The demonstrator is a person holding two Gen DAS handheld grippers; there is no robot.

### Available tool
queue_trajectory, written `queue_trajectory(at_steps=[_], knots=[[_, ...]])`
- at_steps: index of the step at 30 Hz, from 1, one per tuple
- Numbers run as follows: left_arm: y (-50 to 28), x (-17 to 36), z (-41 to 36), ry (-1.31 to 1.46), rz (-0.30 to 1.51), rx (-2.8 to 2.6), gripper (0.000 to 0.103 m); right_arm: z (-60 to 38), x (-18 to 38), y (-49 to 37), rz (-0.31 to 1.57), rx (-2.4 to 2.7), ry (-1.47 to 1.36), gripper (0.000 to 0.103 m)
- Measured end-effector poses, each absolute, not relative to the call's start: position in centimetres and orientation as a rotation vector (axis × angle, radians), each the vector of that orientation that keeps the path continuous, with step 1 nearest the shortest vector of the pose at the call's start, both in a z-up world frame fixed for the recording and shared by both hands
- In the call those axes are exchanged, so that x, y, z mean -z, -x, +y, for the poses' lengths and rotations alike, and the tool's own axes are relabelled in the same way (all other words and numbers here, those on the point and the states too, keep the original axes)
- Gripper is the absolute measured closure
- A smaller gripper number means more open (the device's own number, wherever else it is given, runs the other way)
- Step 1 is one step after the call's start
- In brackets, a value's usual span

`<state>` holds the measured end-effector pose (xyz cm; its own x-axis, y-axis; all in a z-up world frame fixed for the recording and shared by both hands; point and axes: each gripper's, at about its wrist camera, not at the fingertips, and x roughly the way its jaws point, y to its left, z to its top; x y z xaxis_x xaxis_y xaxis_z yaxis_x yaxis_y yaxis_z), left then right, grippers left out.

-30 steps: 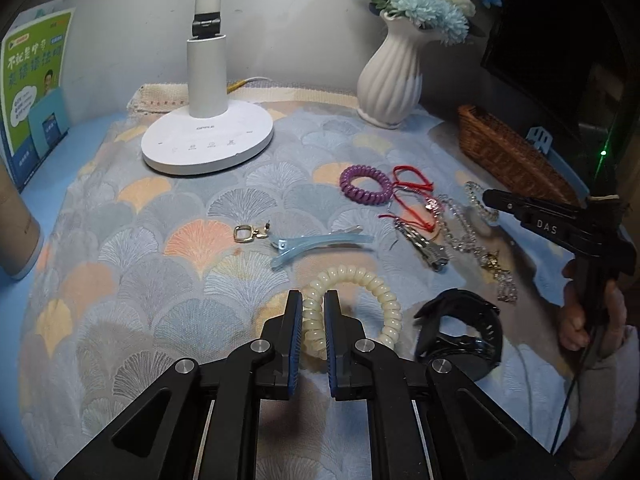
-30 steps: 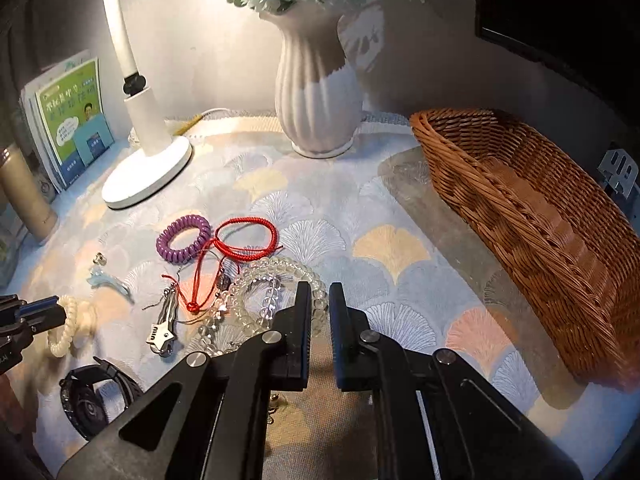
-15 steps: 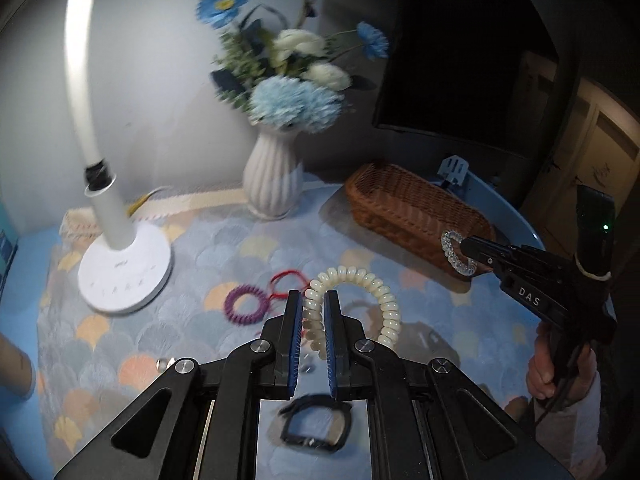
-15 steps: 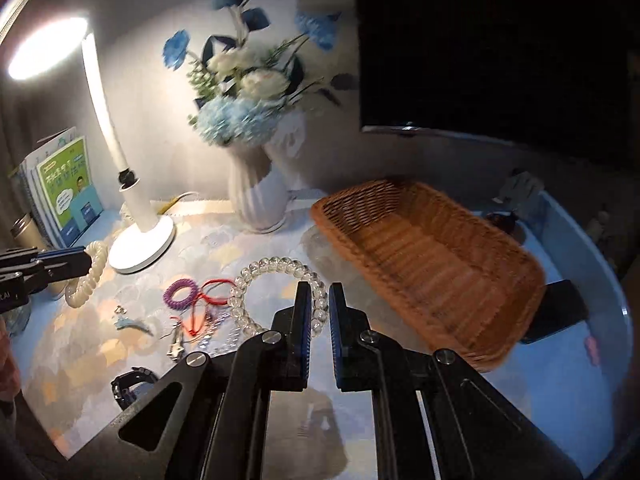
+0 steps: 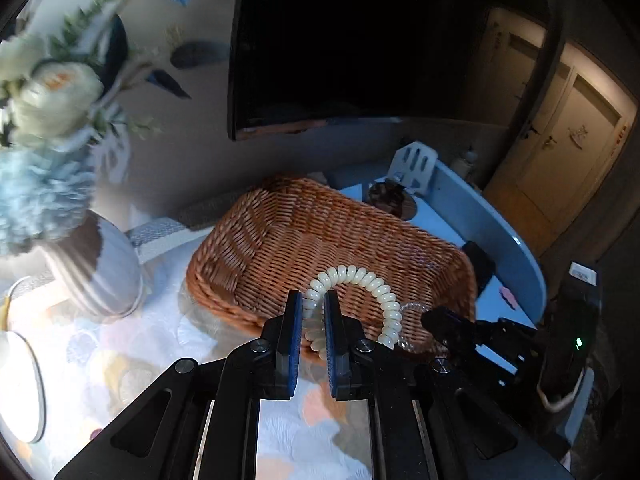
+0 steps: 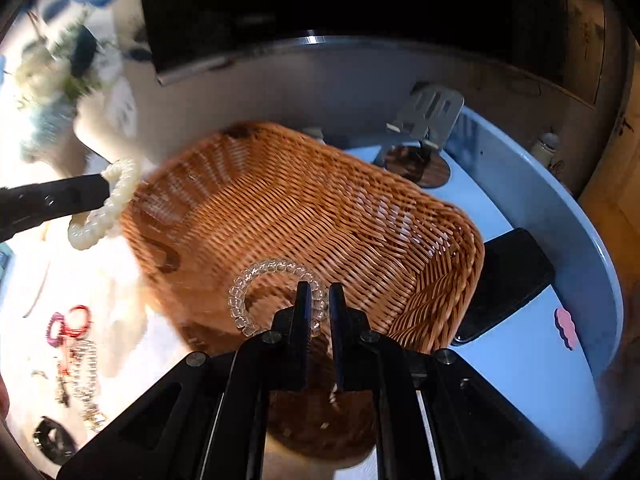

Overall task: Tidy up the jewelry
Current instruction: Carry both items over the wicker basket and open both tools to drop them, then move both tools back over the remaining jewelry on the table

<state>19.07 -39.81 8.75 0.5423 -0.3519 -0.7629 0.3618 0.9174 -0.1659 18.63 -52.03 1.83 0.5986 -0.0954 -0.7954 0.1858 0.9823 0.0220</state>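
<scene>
Cream coil bracelet (image 5: 366, 280) pinched by left gripper (image 5: 311, 336), clear one (image 6: 256, 280) clamped in right gripper (image 6: 319, 320); light, springy, best gripped on the band

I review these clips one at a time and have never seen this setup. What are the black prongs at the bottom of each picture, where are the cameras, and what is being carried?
There is no robot. A person holds a two-finger claw in each hand, and a fisheye camera on each claw looks forward along its fingers.

In the left camera's picture, the left claw is shut on a cream spiral coil bracelet; the right claw shows at the lower right.

In the right camera's picture, the right claw is shut on a clear beaded bracelet.

Both hover by a brown woven wicker basket on the table. The remaining jewellery lies on the patterned cloth at the left, beside a blurred white vase of flowers.
</scene>
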Motion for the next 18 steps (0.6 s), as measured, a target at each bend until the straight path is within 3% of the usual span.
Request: queue_trajectory(at_steps=[7,9,11,13,18], knots=[[-21.6,-5.8,-40.5,0.012,0.94,0.419,0.091,-53.8,-0.7,-19.4,0.913,0.117,-0.197,0.091],[-22.2,-5.4,-40.2,0.005,0.946,0.409,0.087,-54.2,-1.4,-18.9,0.869,0.102,-0.223,0.091],[-22.4,-5.1,-40.0,0.001,0.941,0.407,0.076,-54.3,-2.1,-18.9,0.834,0.105,-0.227,0.084],[-22.2,-5.4,-39.5,0.005,0.932,0.411,0.075,-54.0,-2.7,-19.1,0.801,0.117,-0.209,0.078],[-19.5,-7.4,-37.0,0.003,0.893,0.454,0.075,-52.1,-2.2,-21.6,0.797,0.143,-0.135,0.078]])
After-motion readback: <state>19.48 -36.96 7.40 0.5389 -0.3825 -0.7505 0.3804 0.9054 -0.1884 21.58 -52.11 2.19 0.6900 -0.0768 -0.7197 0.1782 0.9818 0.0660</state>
